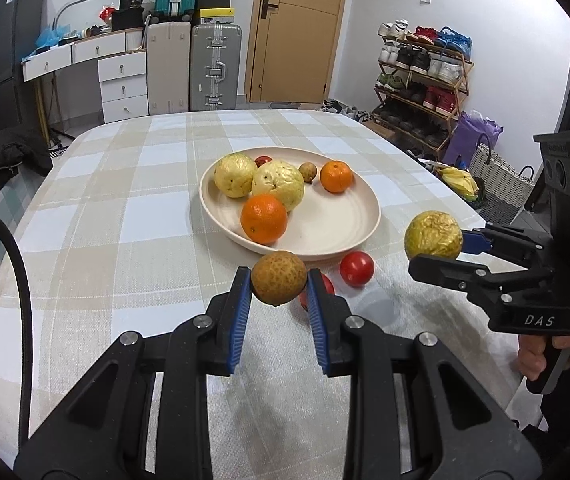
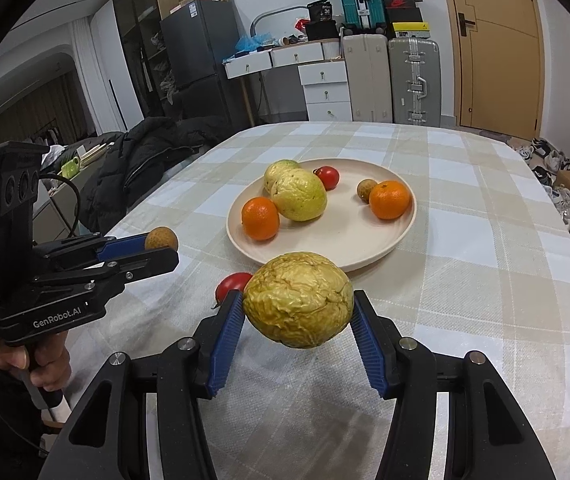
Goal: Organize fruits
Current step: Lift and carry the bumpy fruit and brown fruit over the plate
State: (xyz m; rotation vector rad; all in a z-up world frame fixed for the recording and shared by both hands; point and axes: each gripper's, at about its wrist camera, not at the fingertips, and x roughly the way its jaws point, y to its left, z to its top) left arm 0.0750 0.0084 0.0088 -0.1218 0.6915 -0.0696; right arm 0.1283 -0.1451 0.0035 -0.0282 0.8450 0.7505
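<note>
My left gripper [image 1: 279,284] is shut on a small brown longan [image 1: 279,282], held above the table just short of the cream plate [image 1: 337,224]; it also shows in the right wrist view [image 2: 161,239]. My right gripper [image 2: 299,306] is shut on a wrinkled yellow passion fruit [image 2: 299,300], held right of the plate's near edge [image 1: 433,235]. The plate [image 2: 337,236] holds two yellow guavas [image 1: 277,184], two oranges [image 1: 264,218], a small tomato [image 2: 328,177] and a longan [image 2: 365,189]. Two red tomatoes [image 1: 357,268] lie on the cloth in front of the plate.
The table carries a beige and white checked cloth [image 1: 125,208]. A dark jacket [image 2: 137,164] lies off the table's left side. A shoe rack [image 1: 425,80] and a woven basket [image 1: 497,184] stand right of the table. Suitcases [image 1: 215,66] and white drawers [image 1: 123,84] stand at the far wall.
</note>
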